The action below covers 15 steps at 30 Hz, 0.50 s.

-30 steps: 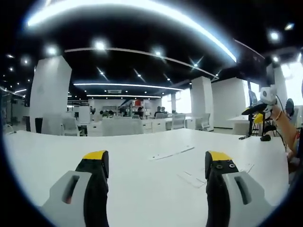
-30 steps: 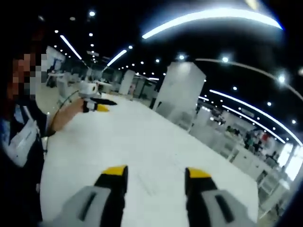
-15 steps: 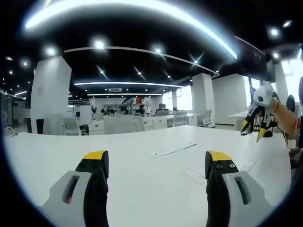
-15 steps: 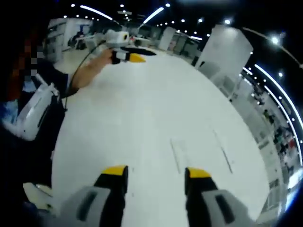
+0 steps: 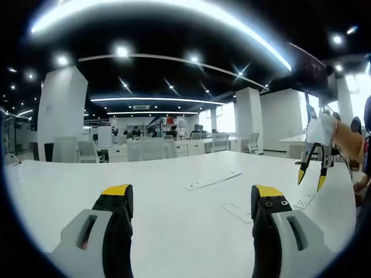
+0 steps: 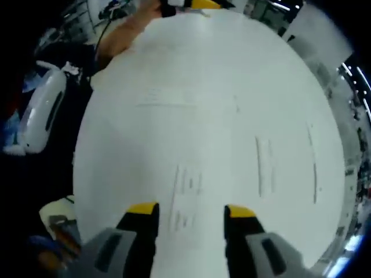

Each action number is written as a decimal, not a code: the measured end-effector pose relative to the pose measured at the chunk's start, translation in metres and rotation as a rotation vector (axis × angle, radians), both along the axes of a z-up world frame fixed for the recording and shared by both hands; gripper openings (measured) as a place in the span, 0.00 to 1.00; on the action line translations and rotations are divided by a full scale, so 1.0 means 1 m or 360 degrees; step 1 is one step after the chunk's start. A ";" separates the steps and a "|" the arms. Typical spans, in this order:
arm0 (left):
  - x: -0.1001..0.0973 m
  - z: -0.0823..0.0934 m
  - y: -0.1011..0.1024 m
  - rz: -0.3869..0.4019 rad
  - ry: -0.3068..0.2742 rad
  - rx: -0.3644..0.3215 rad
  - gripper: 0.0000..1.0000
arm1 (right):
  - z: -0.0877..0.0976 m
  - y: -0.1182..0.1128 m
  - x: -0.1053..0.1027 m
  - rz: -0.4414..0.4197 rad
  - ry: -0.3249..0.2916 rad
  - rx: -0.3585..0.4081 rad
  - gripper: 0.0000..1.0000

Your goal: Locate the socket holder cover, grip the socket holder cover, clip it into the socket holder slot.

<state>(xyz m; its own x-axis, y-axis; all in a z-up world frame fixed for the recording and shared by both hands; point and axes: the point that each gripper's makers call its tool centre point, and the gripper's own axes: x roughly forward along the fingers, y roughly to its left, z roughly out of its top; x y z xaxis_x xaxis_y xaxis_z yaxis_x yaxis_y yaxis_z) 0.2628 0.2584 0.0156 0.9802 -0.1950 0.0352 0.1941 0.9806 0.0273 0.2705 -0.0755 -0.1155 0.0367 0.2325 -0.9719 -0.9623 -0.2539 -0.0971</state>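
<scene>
Seen along the left yellow-tipped black and grey gripper (image 5: 192, 200): jaws spread wide apart with nothing between them, held level above a broad white tabletop (image 5: 162, 231). Lying flat on that tabletop, ahead of the jaws and slightly toward the right jaw, a long narrow white plastic strip (image 5: 212, 180), probably the socket holder or its cover, though too small to tell which. Nearer the right jaw, a second flat white strip (image 5: 238, 212), and further right a third, shorter one (image 5: 304, 201) close to the tabletop's edge. Above that right edge, the right gripper (image 5: 312, 179), held in a hand (image 5: 349, 142), pointed down at the tabletop with its two yellow tips parted and nothing gripped.

Seen along the right gripper (image 6: 191, 211): looked almost straight down at the same tabletop (image 6: 191, 75), jaws open and empty. Directly ahead between the jaws, a faint white strip with rows of small markings (image 6: 184, 194), apart from both tips. To the right of it on the tabletop, a longer pale strip (image 6: 265, 165), and beyond that a thin one (image 6: 312, 165) near the far right edge. At the top edge of the tabletop, the yellow tips of the left gripper (image 6: 200, 4) on a forearm (image 6: 130, 29). Left of the tabletop, a white rounded device (image 6: 39, 113) against dark clothing.
</scene>
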 end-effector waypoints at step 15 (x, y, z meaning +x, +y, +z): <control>-0.001 -0.001 0.003 0.0009 0.0005 -0.0029 0.83 | -0.033 -0.009 0.003 -0.0067 0.0068 -0.0265 0.39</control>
